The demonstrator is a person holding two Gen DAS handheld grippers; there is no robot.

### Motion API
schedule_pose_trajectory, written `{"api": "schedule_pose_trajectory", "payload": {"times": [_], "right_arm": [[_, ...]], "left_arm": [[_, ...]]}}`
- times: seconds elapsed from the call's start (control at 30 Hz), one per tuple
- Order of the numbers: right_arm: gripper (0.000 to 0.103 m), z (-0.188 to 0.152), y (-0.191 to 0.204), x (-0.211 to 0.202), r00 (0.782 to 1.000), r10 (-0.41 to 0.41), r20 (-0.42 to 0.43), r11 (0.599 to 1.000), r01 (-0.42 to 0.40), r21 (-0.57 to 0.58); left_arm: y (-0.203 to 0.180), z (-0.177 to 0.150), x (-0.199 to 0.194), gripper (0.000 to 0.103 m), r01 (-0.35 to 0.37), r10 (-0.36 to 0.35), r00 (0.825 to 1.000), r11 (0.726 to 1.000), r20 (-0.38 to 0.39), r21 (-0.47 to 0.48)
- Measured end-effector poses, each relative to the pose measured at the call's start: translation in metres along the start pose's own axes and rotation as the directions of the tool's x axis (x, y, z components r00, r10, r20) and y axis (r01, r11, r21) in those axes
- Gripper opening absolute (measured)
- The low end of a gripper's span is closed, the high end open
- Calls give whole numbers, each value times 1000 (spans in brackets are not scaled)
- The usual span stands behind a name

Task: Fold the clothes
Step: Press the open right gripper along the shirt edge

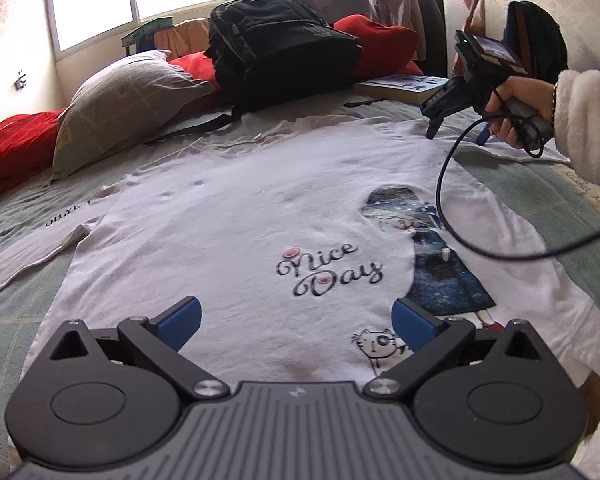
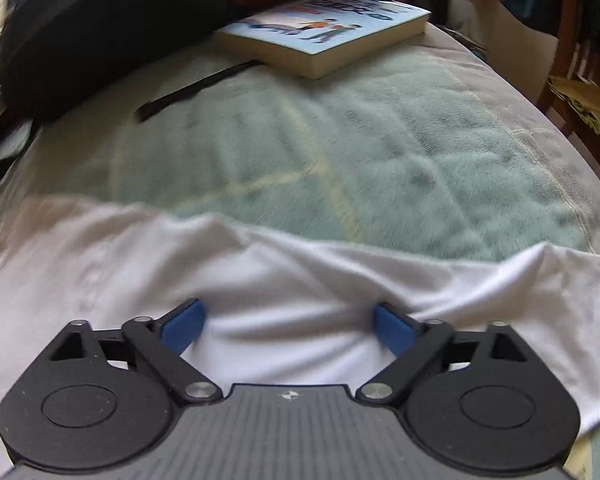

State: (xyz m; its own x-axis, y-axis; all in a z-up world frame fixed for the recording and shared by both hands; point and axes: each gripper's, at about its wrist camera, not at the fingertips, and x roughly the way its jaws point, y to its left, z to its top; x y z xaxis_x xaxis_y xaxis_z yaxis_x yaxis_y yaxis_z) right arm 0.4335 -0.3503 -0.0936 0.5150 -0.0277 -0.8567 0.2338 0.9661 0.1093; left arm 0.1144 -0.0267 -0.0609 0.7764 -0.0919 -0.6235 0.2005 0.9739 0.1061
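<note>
On the bed: white T-shirt [image 1: 228,216] lies spread flat, print side up, "Nice Day" lettering [image 1: 328,270] near its middle and a girl-in-blue-dress print at 3 o'clock of that lettering.
Shirt edge: in the right wrist view a rumpled white edge [image 2: 300,248] runs across the lower half, green bedspread [image 2: 380,160] beyond it at 12 o'clock.
Step in hand: by my reading, taking hold of the shirt's far side to begin a fold; no fold is made yet.
Doing it well: pinch only the shirt layers, not the bedspread below; take the edge close to a corner or seam, and have both grips firm before lifting so the cloth stays even.
Left gripper [image 1: 296,322]: blue fingers spread wide over the near part of the shirt, nothing between them gripped.
Right gripper [image 2: 288,328]: jaws wide apart, straddling a bunched ridge of shirt cloth without pinching it.
Right hand [image 1: 520,108]: at 2 o'clock in the left wrist view, fluffy white sleeve [image 1: 584,120], gripper tilted down toward the shirt's far edge, cable [image 1: 444,184] trailing across the print.
Surroundings: black backpack [image 1: 280,44] at 12 o'clock, paperback book [image 2: 324,28] beside it, grey pillow [image 1: 120,108] at 10 o'clock.
</note>
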Motion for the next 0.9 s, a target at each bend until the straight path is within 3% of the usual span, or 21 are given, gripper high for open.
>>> {"api": "schedule_pose_trajectory", "payload": {"times": [0.1,0.2,0.33,0.47,0.6,0.73,0.9], "right_arm": [[99,13,-2,4,997,-57,47,998,57,-8],[96,26,-17,5,990,-127,55,991,124,53],[97,14,-4,-28,995,-3,103,1000,1,19],[98,-9,32,-36,991,121,64,989,-115,-90],[103,-13,49,-5,992,116,40,988,-111,-103],[103,3,44,7,986,140,91,988,-132,-85],[103,13,22,-15,963,246,106,968,-239,-75]], "left_arm": [[7,0,0,101,2,-2,1000,1000,3,-19],[12,-2,0,101,6,-6,1000,1000,4,-25],[19,-2,4,101,3,-3,1000,999,0,-43],[17,-2,9,101,9,-10,1000,999,-15,-42],[13,-2,5,101,3,-4,1000,1000,-14,-27],[10,0,1,101,-12,12,1000,1000,-7,-24],[2,4,-3,101,-9,9,1000,1000,3,-3]]}}
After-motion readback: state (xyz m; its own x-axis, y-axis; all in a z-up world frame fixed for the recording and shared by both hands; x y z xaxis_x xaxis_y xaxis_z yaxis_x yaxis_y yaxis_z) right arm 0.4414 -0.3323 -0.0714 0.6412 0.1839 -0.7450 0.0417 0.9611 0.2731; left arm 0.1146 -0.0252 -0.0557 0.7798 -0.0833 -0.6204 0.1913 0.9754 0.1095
